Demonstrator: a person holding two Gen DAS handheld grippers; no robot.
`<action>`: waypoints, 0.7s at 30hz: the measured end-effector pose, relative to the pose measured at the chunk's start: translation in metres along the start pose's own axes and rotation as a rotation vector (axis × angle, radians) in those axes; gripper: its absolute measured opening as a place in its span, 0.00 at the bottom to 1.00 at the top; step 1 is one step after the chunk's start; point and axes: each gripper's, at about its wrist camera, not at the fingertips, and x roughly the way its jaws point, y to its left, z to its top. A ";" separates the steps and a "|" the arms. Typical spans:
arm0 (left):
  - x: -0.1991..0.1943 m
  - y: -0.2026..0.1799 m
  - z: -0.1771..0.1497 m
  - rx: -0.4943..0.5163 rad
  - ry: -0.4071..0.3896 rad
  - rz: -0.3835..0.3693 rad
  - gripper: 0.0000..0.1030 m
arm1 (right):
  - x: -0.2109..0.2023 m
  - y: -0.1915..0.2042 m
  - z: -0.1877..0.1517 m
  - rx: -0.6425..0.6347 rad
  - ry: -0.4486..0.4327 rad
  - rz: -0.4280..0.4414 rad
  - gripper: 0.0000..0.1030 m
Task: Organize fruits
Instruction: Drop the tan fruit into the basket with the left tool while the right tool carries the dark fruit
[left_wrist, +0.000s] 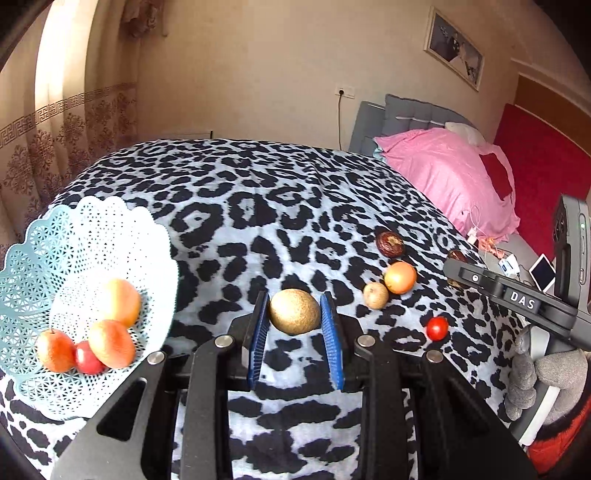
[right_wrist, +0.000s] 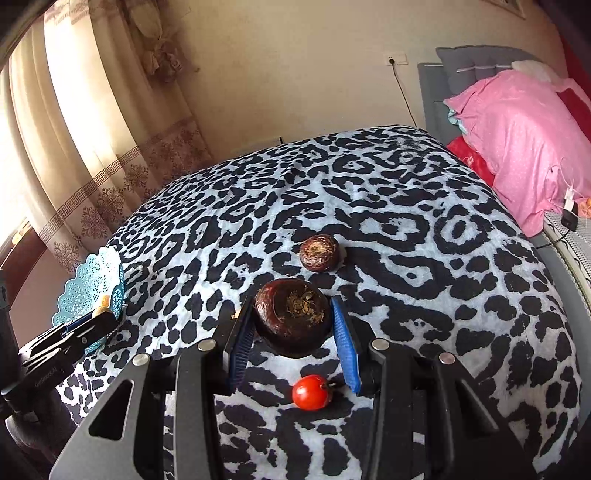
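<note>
On the leopard-print cloth (left_wrist: 258, 206) that covers the table, fruits lie scattered, and a pale blue lace-patterned basket (left_wrist: 44, 243) sits at the left edge. Four fruits are already in that basket: two orange ones (left_wrist: 120, 301), an orange-red one (left_wrist: 55, 350) and a small red one (left_wrist: 86, 358) tucked between them. The left gripper (left_wrist: 294, 314) has its blue pads on either side of a round brown fruit (left_wrist: 294, 311); the left pad touches it, a thin sliver seems to remain at the right pad, and I cannot tell for sure whether it is clamped. Just to its right lie a small tan fruit (left_wrist: 375, 295) touching an orange one (left_wrist: 400, 277), with a dark wrinkled fruit (left_wrist: 390, 243) farther back and a small red tomato (left_wrist: 437, 328) nearer. The right gripper (right_wrist: 293, 325) stands wide around a large dark-brown fruit (right_wrist: 291, 317) with a rough dried patch on top; its left pad is at the fruit's side, while a clear gap shows at the right pad. A smaller dark fruit (right_wrist: 318, 253) lies just behind it, and the red tomato sits below it, between the gripper's fingers (right_wrist: 345, 350). A grey-gloved hand (left_wrist: 543, 384) shows at the right of the left view.
</note>
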 end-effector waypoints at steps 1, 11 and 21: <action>-0.002 0.007 0.001 -0.011 -0.004 0.014 0.28 | 0.000 0.003 0.000 -0.004 0.001 0.004 0.40; -0.021 0.076 0.002 -0.113 -0.049 0.126 0.28 | 0.005 0.038 0.001 -0.051 0.018 0.039 0.40; -0.032 0.129 0.005 -0.211 -0.076 0.190 0.28 | 0.014 0.074 -0.001 -0.108 0.042 0.067 0.40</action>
